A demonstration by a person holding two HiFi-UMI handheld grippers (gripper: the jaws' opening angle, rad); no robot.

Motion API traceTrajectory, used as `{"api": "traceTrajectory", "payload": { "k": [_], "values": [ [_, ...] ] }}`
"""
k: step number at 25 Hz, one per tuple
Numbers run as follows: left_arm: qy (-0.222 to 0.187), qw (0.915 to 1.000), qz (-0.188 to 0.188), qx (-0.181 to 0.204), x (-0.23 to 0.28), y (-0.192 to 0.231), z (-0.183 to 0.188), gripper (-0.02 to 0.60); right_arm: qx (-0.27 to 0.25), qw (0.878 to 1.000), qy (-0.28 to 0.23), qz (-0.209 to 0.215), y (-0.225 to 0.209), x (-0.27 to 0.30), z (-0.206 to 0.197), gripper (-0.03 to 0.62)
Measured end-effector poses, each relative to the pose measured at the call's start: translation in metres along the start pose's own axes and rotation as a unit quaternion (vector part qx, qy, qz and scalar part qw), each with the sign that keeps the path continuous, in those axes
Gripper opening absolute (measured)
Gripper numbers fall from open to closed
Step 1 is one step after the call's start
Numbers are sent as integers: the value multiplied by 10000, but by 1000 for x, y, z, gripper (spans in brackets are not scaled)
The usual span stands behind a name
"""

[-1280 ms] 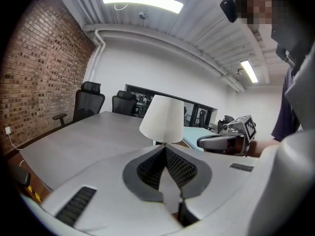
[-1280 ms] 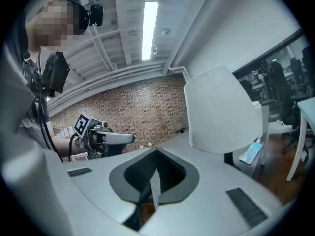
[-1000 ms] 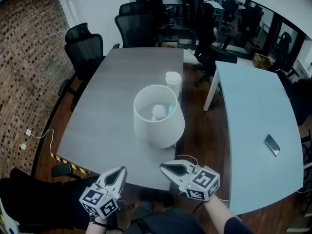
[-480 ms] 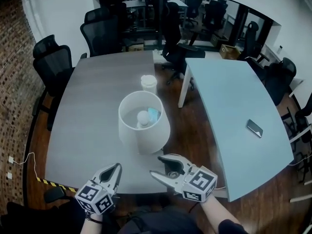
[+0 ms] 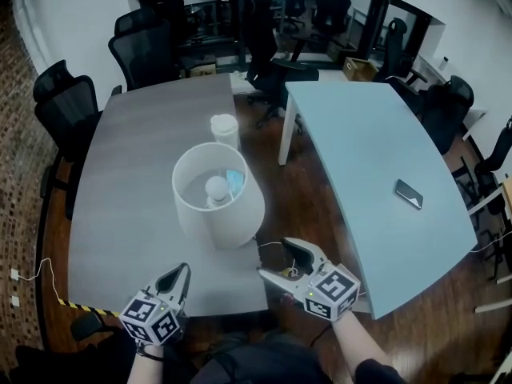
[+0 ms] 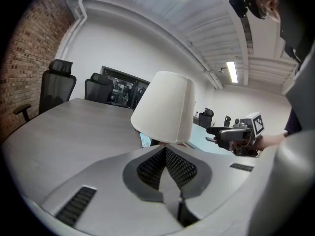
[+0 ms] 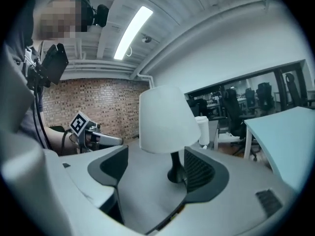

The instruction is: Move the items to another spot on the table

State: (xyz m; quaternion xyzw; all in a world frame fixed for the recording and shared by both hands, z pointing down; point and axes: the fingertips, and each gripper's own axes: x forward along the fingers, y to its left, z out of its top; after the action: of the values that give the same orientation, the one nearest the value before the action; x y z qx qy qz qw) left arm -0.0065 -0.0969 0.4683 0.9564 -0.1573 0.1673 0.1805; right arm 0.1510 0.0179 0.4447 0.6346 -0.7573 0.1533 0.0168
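A table lamp with a white shade (image 5: 216,194) stands near the front of the grey table (image 5: 128,190), its bulb visible from above. A white lidded cup (image 5: 225,128) stands just behind it. My left gripper (image 5: 181,272) is shut and empty at the table's front edge, pointing at the lamp shade (image 6: 165,107). My right gripper (image 5: 274,259) is by the table's front right corner; its jaws have just been opening and stand wide, holding nothing. In the right gripper view the lamp's dark stem and base (image 7: 176,173) show beyond the jaws, apart from the pads.
A light blue table (image 5: 376,182) stands to the right with a phone (image 5: 408,193) on it. Wooden floor shows in the gap between the tables. Black office chairs (image 5: 68,102) ring the grey table's far and left sides. A thin cable (image 5: 272,245) runs off beside the lamp.
The right gripper's jaws went from shut to wide open and it swung toward the lamp. The left gripper sank lower at the table's front edge and stayed shut.
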Motion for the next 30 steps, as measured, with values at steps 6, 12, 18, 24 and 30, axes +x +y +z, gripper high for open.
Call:
{"api": "traceTrajectory", "payload": {
  "k": [6,12,18,24,30],
  "values": [
    [160,9995,266,-10,-7,6,-5,7,72,9983,581,-83,-29,26,-59,364],
    [294,9985,462,-26,-6,11,-22,7,-5,9979,646,25,-36,72,-83,364],
    [472,9969,617,152,3,26,-35,7,31,9965,821,181,-43,111,-108,364],
    [519,9961,700,-115,10,32,-45,8,25,9962,835,230,-49,144,-114,364],
    [647,9948,769,-153,14,48,-52,7,-150,9970,714,276,-51,174,-112,364]
  ]
}}
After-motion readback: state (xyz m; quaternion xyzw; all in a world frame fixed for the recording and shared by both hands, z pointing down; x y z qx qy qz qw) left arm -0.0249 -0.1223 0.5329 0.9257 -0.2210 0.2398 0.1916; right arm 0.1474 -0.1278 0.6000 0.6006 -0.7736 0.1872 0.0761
